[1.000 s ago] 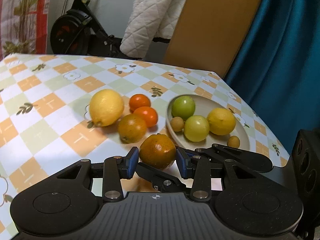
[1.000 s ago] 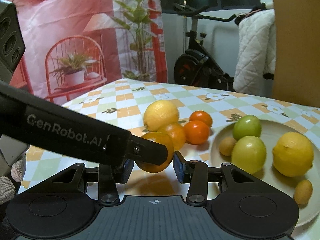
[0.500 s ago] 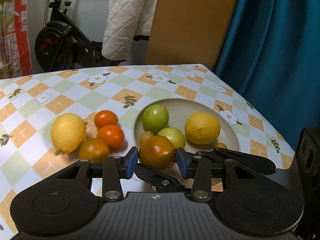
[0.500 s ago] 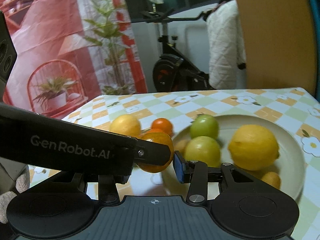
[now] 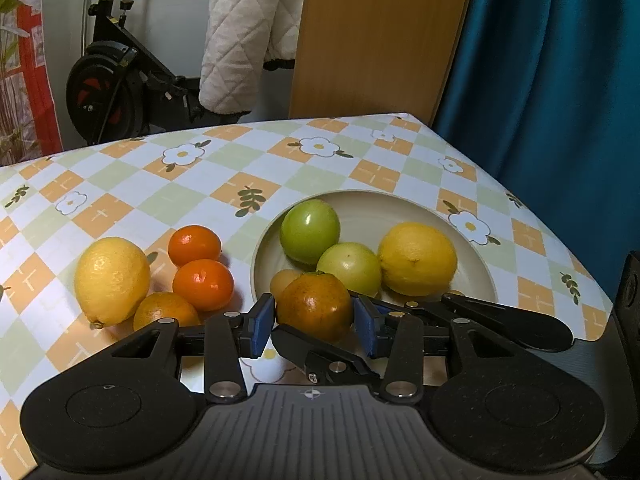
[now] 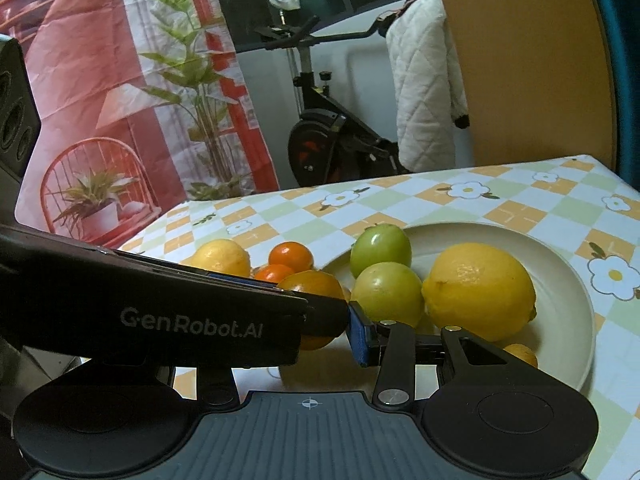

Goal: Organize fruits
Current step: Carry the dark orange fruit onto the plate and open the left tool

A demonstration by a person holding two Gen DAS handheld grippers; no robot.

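A: What's changed?

B: Both the left gripper [image 5: 314, 322] and right gripper [image 6: 316, 332] are clamped on the dark orange [image 5: 314, 304]. It's moved right, now over the plate [image 5: 460, 224] at its near-left rim. Release looks next.

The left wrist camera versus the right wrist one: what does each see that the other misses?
Only the left: a third orange beside the table lemon, and the blue curtain. Only the right: the red plant backdrop and the branded side of the left gripper. Both: the held orange, the plate, two green fruits, the exercise bike.
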